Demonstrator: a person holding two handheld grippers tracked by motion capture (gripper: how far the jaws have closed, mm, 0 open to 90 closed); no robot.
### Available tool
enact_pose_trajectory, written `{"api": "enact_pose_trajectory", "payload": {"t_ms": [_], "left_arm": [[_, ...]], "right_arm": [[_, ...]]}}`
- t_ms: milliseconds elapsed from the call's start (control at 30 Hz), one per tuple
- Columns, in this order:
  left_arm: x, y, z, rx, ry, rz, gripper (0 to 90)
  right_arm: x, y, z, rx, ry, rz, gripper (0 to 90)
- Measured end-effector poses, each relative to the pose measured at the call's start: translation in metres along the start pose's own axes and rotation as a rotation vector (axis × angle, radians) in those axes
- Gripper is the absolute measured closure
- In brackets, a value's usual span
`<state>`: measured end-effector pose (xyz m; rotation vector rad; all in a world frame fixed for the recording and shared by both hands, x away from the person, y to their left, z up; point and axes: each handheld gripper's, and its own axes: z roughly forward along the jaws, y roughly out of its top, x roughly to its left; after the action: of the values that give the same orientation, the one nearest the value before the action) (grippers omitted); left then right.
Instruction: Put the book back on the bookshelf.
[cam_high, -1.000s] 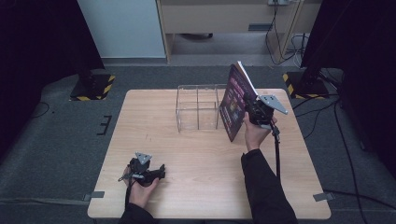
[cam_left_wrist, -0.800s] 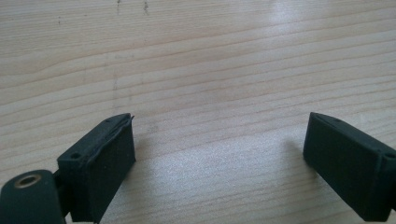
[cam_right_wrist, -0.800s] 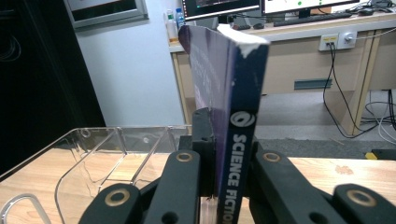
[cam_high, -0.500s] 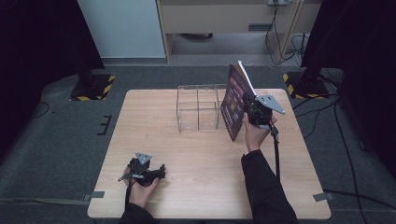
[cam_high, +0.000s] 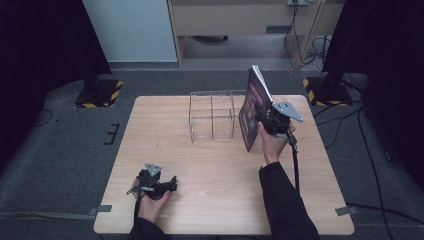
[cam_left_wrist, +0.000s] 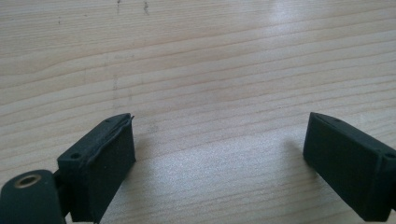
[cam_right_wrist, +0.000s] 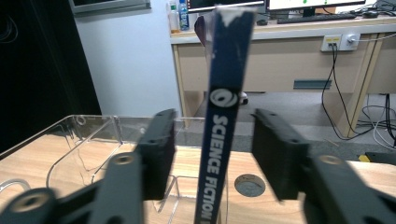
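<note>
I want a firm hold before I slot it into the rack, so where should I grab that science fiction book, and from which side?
Grip the book by its spine edge, about halfway up, one jaw on each cover. It stands nearly upright, spine towards the right gripper, with the clear rack close on its far side, so coming from the gripper's side looks best.

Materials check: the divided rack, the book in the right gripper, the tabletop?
Rack: clear rigid plastic, probably acrylic; see-through walls with glossy edges. Book: paper with a glossy printed cover; the dark blue spine reads SCIENCE FICTION and is worn white at the top. Table: pale wood or wood-look laminate, grain lines, low sheen.
</note>
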<state>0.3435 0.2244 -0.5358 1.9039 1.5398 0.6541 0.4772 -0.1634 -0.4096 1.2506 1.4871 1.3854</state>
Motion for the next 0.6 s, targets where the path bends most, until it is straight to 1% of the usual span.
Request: {"api": "enact_pose_trajectory", "payload": {"t_ms": [33,67,200,233,267,300,333,367,400,433,467,500,533,567,600], "left_arm": [[0.000,0.000,0.000,0.000,0.000,0.000,8.0],[0.000,0.000,0.000,0.000,0.000,0.000,8.0],[0.000,0.000,0.000,0.000,0.000,0.000,8.0],[0.000,0.000,0.000,0.000,0.000,0.000,8.0],[0.000,0.000,0.000,0.000,0.000,0.000,8.0],[0.000,0.000,0.000,0.000,0.000,0.000,8.0],[0.000,0.000,0.000,0.000,0.000,0.000,8.0],[0.000,0.000,0.000,0.000,0.000,0.000,8.0],[0.000,0.000,0.000,0.000,0.000,0.000,8.0],[0.000,0.000,0.000,0.000,0.000,0.000,8.0],[0.000,0.000,0.000,0.000,0.000,0.000,8.1],[0.000,0.000,0.000,0.000,0.000,0.000,8.0],[0.000,0.000,0.000,0.000,0.000,0.000,8.0],[0.000,0.000,0.000,0.000,0.000,0.000,8.0],[0.000,0.000,0.000,0.000,0.000,0.000,8.0]], "right_arm": [[-0.001,0.000,-0.001,-0.001,0.003,0.001,40.7],[-0.002,0.000,-0.003,0.000,0.019,0.006,34.6],[-0.005,0.002,-0.013,0.016,0.047,0.012,25.8],[-0.007,0.002,-0.017,0.024,0.063,0.015,23.9],[-0.008,0.001,-0.020,0.036,0.078,0.016,22.3],[-0.009,0.001,-0.024,0.054,0.084,0.013,21.0],[-0.011,-0.001,-0.029,0.061,0.097,0.011,19.9],[-0.011,-0.001,-0.029,0.061,0.097,0.011,19.9],[-0.015,-0.004,-0.041,0.081,0.111,0.006,19.3],[-0.015,-0.004,-0.041,0.081,0.111,0.006,19.3],[-0.020,-0.010,-0.051,0.107,0.126,-0.002,17.8],[-0.020,-0.010,-0.051,0.107,0.126,-0.002,17.8],[-0.026,-0.017,-0.062,0.137,0.132,-0.021,16.5],[-0.029,-0.021,-0.067,0.152,0.138,-0.026,16.5],[-0.029,-0.021,-0.067,0.152,0.138,-0.026,16.1]]}}
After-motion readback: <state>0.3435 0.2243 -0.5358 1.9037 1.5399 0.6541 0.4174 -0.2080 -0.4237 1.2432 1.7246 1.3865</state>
